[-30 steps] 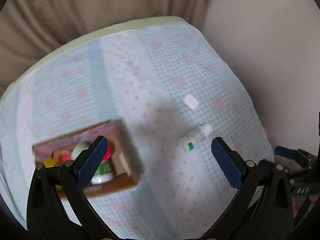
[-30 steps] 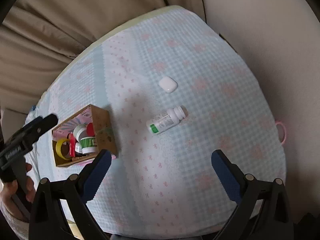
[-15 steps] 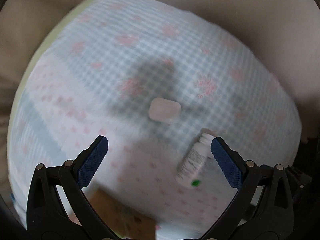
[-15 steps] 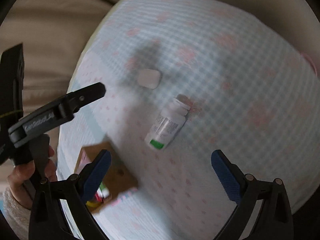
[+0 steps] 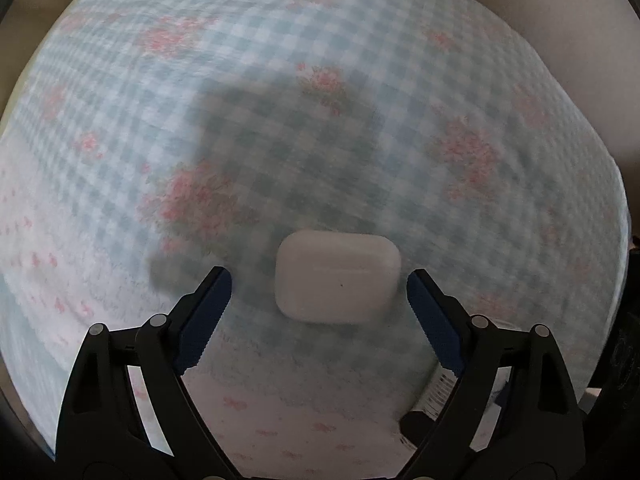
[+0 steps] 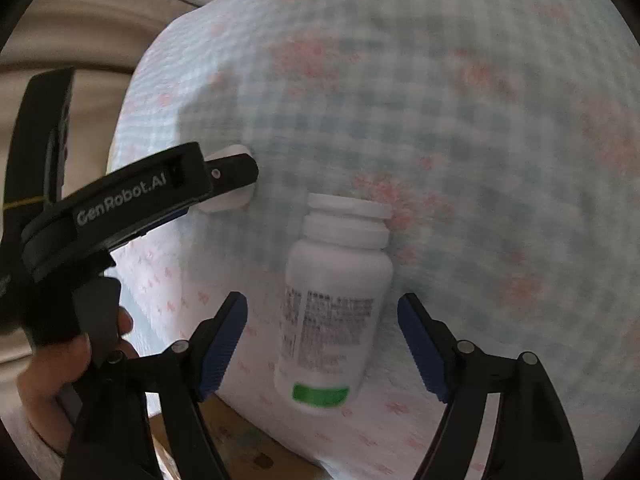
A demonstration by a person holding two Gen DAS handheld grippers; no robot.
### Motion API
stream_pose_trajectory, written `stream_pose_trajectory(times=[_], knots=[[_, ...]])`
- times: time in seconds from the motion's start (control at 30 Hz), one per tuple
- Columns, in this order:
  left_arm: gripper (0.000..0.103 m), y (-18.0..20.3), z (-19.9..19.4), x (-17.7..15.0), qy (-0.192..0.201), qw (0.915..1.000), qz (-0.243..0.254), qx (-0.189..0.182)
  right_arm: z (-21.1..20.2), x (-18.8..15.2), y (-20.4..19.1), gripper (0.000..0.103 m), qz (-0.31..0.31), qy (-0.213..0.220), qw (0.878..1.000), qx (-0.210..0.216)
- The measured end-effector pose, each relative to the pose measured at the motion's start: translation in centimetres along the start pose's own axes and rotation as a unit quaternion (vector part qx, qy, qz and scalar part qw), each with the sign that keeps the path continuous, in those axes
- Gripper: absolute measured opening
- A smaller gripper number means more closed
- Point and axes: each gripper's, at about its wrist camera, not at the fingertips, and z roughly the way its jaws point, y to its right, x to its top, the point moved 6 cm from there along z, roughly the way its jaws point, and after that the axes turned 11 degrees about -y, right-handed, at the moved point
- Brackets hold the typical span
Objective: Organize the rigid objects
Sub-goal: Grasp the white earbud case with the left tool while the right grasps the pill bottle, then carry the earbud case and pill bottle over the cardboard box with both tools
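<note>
We have two things to pick up, and each one sits right in front of its own gripper. The left gripper (image 5: 318,300) is wide open and holds nothing. The small white case (image 5: 337,276) lies flat on the checked cloth (image 5: 360,80), just ahead of the blue fingertips (image 5: 212,292) and a little to the right of the middle of the gap. Its long side runs from left to right, across the gap, so the jaws would close on its two short ends. It does not touch either finger yet. The right gripper (image 6: 322,328) is wide open too, with nothing in it. The white bottle (image 6: 334,312) lies on its side between the right gripper's fingers. Its cap points to the far side and its green stripe points toward us. So its long side runs near to far, and the jaws stand on either side of its round body. We think a squeeze across the body is the easy way to hold it. The case is nearer the left gripper and the bottle is nearer the right one. In the right view the left gripper's black finger sits over the case, and a corner of a cardboard box (image 6: 224,436) shows near the bottom edge. We guess both things will go there.
</note>
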Motion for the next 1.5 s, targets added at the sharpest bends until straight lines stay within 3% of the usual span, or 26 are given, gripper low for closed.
stream_pose_trajectory(times=[0.2,0.3,0.37,0.4,0.47,0.73,1.0,1.3,1.5], knots=[[0.088,0.8,1.0,0.3,0.009,0.9995,0.011,0.029,0.6,0.4,-0.2,0.074,0.026,-0.001,1.0,-0.011],[0.074,1.5,0.9,0.3,0.012,0.9993,0.018,0.032,0.9,0.9,0.0,0.068,0.035,-0.01,0.999,-0.022],[0.057,2.2,0.8,0.7,0.013,0.9991,0.025,0.031,0.7,0.9,0.2,0.06,0.033,-0.017,0.999,-0.033],[0.057,2.5,0.7,0.7,0.013,0.9988,0.028,0.038,0.6,0.9,0.4,0.053,0.032,-0.019,0.999,-0.038],[0.057,2.8,0.4,1.1,0.015,0.9983,0.03,0.048,0.3,0.9,0.9,0.048,0.031,-0.022,0.999,-0.034],[0.057,2.6,-0.2,0.1,0.015,0.9987,0.008,0.048,-0.9,1.0,2.6,0.047,0.037,-0.029,0.999,-0.008],[0.057,1.0,-4.4,-2.5,0.031,0.9979,-0.047,0.031,-4.3,1.1,5.3,0.047,0.037,-0.019,0.999,0.021],[0.057,1.6,-12.8,-7.0,0.077,0.9905,-0.111,0.025,-11.6,0.8,4.5,0.047,-0.045,-0.003,0.998,0.038],[0.057,2.0,-18.7,-11.8,0.115,0.9764,-0.183,0.0,-17.7,-1.7,0.5,0.047,-0.145,0.005,0.989,0.034]])
